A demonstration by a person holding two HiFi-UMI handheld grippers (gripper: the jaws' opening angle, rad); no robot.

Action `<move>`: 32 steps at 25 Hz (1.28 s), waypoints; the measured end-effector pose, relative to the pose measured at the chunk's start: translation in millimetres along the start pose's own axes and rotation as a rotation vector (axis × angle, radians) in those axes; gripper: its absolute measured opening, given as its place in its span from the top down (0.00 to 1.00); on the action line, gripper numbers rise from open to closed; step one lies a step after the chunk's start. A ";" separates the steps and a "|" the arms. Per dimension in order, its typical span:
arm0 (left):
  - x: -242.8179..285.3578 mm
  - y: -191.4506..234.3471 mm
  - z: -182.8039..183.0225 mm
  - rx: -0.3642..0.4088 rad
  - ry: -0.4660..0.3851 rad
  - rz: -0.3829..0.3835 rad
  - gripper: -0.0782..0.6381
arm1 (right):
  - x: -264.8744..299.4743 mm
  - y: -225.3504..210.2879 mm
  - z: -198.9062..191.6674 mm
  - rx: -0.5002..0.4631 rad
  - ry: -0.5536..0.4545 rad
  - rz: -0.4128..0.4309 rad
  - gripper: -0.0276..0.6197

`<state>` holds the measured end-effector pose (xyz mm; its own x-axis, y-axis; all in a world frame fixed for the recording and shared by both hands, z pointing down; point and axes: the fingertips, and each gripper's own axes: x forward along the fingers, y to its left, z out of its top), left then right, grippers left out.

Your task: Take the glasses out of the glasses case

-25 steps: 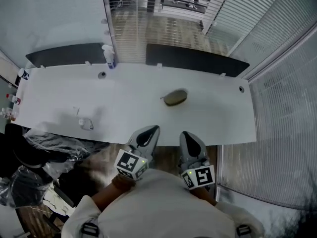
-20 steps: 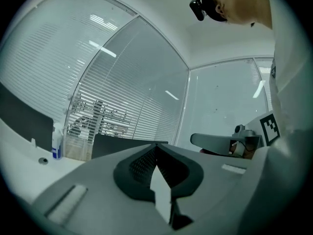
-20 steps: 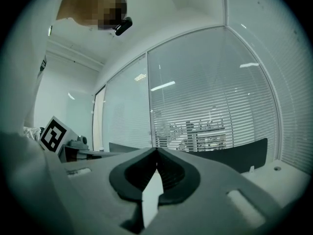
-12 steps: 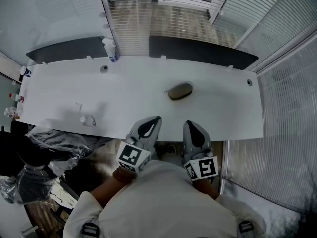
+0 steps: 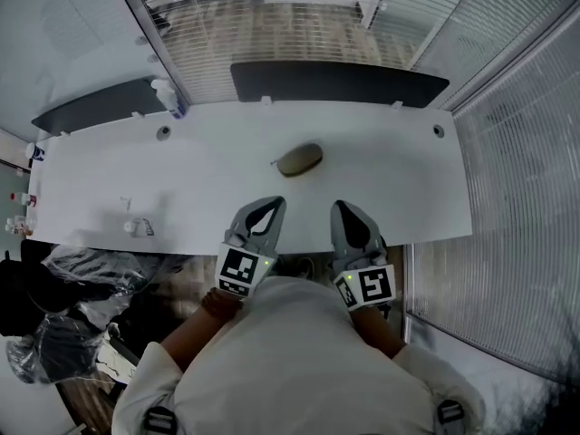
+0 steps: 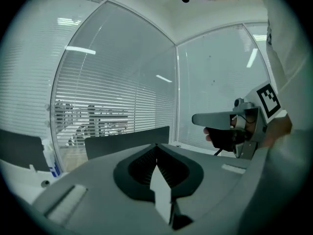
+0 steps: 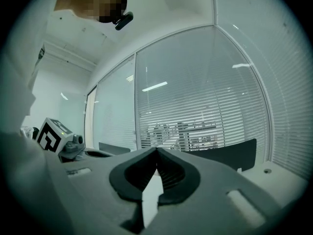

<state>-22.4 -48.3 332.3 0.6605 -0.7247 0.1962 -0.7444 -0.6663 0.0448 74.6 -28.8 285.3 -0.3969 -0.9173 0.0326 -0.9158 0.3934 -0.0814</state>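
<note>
Both claws are fully closed with nothing in them. The left claw (image 5: pixel 271 207) has its jaws pressed tip to tip in its own view, and the right claw (image 5: pixel 343 208) looks the same in its view. In the head view they sit side by side at lower centre, tips poking just over the near edge of the desk (image 5: pixel 399 179), both pointing up the frame and held pretty much level. That's probably why neither gripper view catches the target, just glass walls and blinds. The case (image 5: pixel 300 159) is a small olive-brown oval lying on the desk further up the frame, apart from both claws and roughly between their two lines. It's a bit closer to the left one, so I'd guess that's the shorter reach. Its long axis runs mostly left-right across the frame, right end tipped slightly upward, so it's broadside to the claws rather than end-on. It looks shut, so no glasses on show yet. Nothing's been touched, and both claws would need to open before either can grab it.
</note>
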 end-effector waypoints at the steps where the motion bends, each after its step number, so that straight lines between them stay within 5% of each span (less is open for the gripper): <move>1: 6.1 -2.6 -1.9 0.019 0.008 0.004 0.89 | -1.0 -9.5 -4.1 -0.001 0.004 -0.008 0.95; 10: 62.3 15.0 -37.7 0.177 0.101 0.045 0.79 | 39.4 -58.0 -38.2 -0.115 0.074 0.021 0.95; 22: 118.8 47.3 -177.3 0.312 0.374 0.058 0.62 | 102.5 -80.4 -157.9 -0.245 0.285 0.091 0.95; 32: 171.1 92.2 -273.1 0.575 0.526 0.136 0.58 | 153.3 -76.5 -250.3 -0.268 0.408 0.151 0.95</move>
<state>-4.8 -185.7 637.5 0.3273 -0.7239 0.6073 -0.5529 -0.6679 -0.4982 68.3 -184.0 545.9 -0.4690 -0.7710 0.4309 -0.8089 0.5709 0.1410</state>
